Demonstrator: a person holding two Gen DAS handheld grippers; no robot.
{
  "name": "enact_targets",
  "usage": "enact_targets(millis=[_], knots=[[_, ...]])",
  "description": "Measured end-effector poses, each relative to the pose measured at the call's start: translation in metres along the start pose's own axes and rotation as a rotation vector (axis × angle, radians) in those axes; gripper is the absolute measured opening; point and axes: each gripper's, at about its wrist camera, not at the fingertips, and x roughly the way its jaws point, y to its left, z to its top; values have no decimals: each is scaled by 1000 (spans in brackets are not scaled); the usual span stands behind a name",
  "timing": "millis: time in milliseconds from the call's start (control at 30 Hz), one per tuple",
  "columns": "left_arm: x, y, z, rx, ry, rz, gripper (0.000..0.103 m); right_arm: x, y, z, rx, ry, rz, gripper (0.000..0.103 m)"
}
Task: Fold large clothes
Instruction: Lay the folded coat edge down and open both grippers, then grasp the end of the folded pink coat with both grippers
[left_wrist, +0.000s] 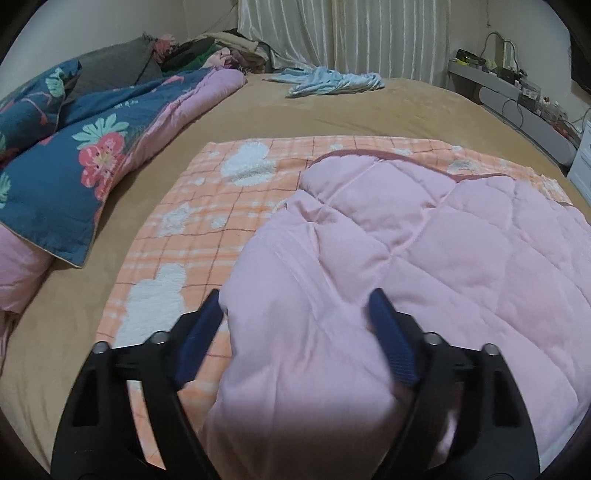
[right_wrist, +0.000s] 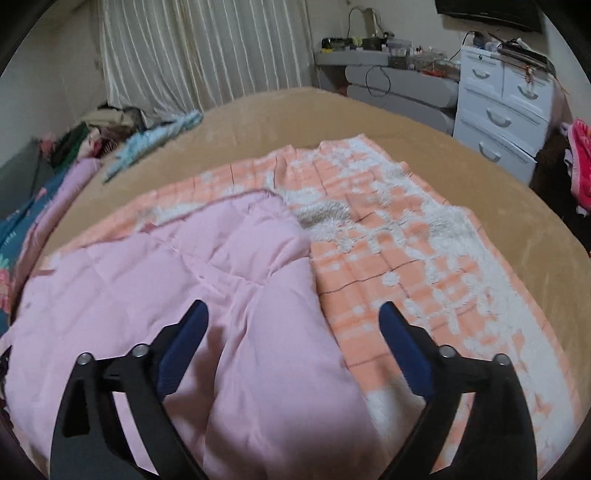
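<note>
A large blanket lies on the bed, orange plaid with white fluffy shapes (left_wrist: 192, 221) (right_wrist: 406, 236). Its pink quilted underside (left_wrist: 424, 236) (right_wrist: 155, 266) is folded over the middle. My left gripper (left_wrist: 295, 306) is open, its blue fingers (left_wrist: 201, 332) on either side of a raised hump of the pink fold, apart from it on the left. My right gripper (right_wrist: 293, 317) is open over the edge where the pink fold meets the plaid, holding nothing.
The bed has a tan sheet (left_wrist: 332, 110) (right_wrist: 369, 114). A dark floral duvet (left_wrist: 74, 155) is bunched at the left, a light blue garment (left_wrist: 332, 83) lies at the far side, clothes pile by the curtain (left_wrist: 221, 48). White drawers (right_wrist: 498, 110) stand at the right.
</note>
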Motion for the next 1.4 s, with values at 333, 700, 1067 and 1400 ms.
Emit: enact_targets(millis=[333, 700, 1067, 1400], knots=[[-58, -2, -14, 6, -52, -34, 94, -90, 3, -27, -70, -115, 68, 99], [-104, 2, -48, -16, -82, -50, 94, -135, 7, -71, -109, -130, 85, 99], [-119, 7, -73, -37, -66, -55, 94, -152, 3, -101, -69, -100, 104, 99], [-109, 4, -91, -44, -15, -49, 94, -148, 2, -112, -27, -64, 76, 99]])
